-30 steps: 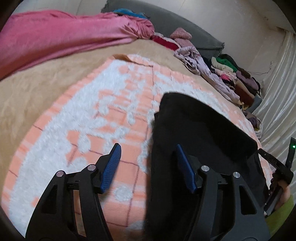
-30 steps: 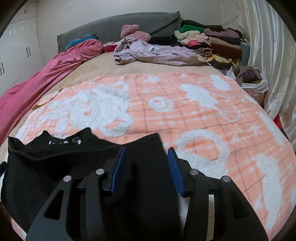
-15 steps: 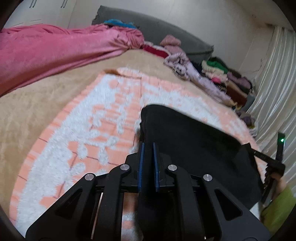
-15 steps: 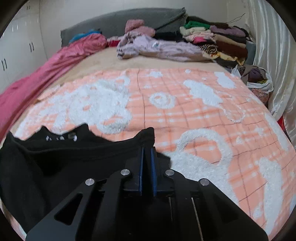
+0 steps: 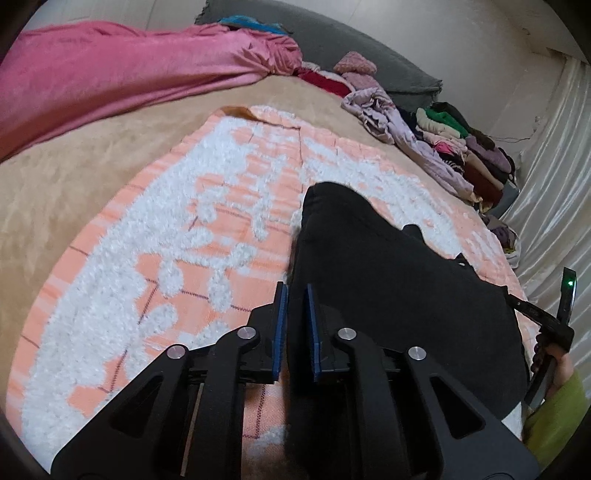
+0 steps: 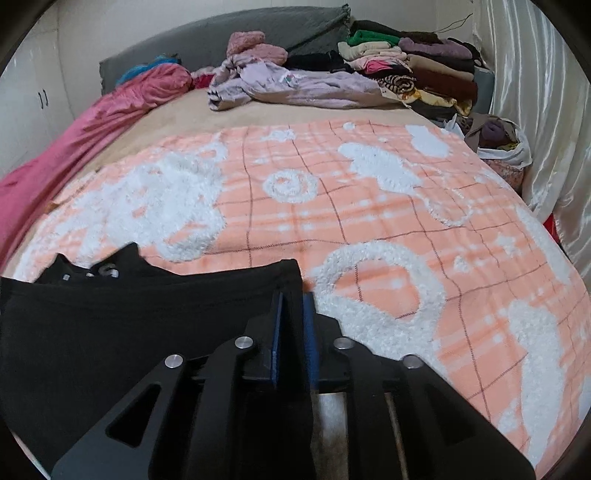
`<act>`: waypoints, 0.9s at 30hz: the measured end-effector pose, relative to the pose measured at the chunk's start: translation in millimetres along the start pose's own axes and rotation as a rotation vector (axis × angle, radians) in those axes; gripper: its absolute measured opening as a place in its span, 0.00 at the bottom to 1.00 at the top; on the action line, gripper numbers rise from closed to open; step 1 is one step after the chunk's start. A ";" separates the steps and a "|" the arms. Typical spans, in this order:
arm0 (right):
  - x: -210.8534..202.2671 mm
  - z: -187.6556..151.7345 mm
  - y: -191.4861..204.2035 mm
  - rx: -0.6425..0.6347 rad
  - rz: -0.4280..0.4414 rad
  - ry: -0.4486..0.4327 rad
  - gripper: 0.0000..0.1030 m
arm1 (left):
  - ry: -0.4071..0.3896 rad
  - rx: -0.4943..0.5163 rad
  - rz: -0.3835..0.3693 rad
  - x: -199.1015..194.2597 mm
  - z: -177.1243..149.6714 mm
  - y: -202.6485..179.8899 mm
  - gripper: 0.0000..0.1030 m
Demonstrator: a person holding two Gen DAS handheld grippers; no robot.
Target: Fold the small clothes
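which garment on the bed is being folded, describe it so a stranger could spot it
On the bed, look at the peach and white blanket spread across the middle. On its near edge lies one black garment, pinched at each side by a tool. It is the only plain black piece on the blanket; the other clothes are heaped by the headboard.

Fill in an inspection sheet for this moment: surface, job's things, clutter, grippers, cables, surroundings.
Surface: a bed with a tan cover and an orange and white blanket spread over it.
Job's things: one black garment lying on the blanket near the front edge.
Clutter: a pink sheet, a lilac garment, a stack of clothes and a bag of clothes.
Grippers: left gripper shut on the garment's left edge; right gripper shut on its right corner, jaws just eased slightly.
Cables: a thin dark wire on the far wall.
Surroundings: grey headboard, pale curtain, white cupboard.
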State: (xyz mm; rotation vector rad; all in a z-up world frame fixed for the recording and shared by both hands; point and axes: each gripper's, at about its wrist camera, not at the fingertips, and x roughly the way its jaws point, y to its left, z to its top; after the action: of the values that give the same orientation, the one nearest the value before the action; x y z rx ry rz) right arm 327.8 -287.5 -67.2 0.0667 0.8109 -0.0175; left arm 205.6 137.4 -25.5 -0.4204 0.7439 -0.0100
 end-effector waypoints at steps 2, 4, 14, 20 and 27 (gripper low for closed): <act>-11.8 -3.0 -2.0 0.001 0.019 -0.016 0.22 | -0.013 -0.006 0.002 -5.7 1.4 -0.2 0.09; -26.2 -9.5 -4.2 -0.003 0.030 -0.034 0.28 | -0.025 -0.009 -0.001 -10.8 3.3 0.7 0.11; -79.7 -64.6 -17.9 0.023 0.131 -0.041 0.34 | -0.018 -0.028 -0.072 -30.5 -7.1 -0.7 0.34; -83.1 -92.1 -19.3 0.030 0.171 0.013 0.36 | 0.049 -0.014 -0.074 -25.6 -31.8 -6.6 0.45; -78.7 -98.5 -20.8 0.085 0.227 0.030 0.36 | 0.080 -0.004 -0.046 -21.5 -52.5 -9.8 0.45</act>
State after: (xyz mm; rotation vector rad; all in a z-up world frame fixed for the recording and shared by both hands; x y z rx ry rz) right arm 201.4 -302.6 -78.9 0.2390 0.8286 0.1638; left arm 156.4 112.5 -42.2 -0.4428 0.8131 -0.0692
